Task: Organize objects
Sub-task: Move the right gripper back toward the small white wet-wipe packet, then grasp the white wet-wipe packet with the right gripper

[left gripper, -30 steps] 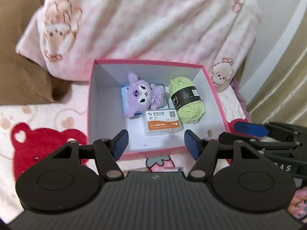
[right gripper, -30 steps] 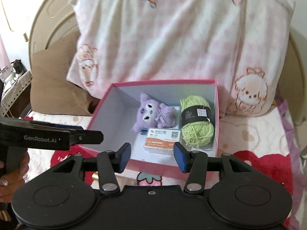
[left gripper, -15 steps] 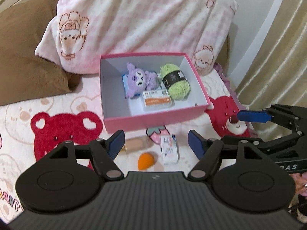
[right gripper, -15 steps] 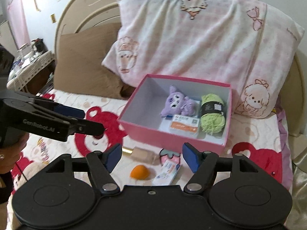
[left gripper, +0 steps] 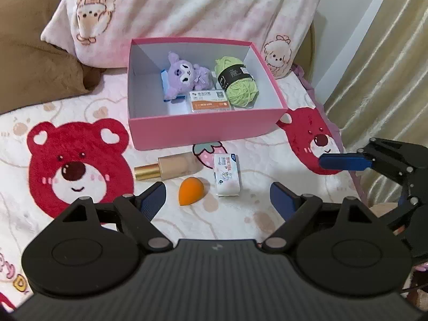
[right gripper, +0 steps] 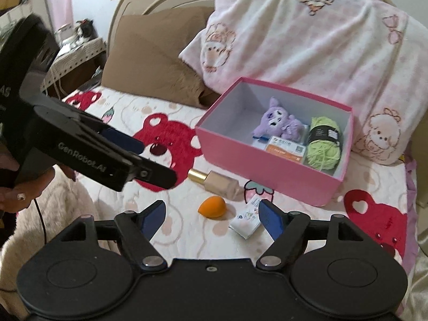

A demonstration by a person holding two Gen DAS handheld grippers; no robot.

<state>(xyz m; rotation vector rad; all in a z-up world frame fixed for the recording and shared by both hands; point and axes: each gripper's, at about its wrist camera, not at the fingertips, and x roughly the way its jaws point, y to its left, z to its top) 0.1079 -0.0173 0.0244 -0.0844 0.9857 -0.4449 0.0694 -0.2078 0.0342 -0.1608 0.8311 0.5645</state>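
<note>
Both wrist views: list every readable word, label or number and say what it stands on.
"GenRobot.AI": side of the left gripper, right wrist view.
Card box in the pink box: print too small.
Yarn band: unreadable.
Tissue pack: blurred.

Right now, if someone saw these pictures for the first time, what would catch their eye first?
Probably the open pink cardboard box in the middle of the bed, holding a purple plush toy and a ball of lime-green yarn. Next, the big red bear faces printed on the white blanket, beside the box. In front of the box lies a small orange teardrop makeup sponge.
</note>
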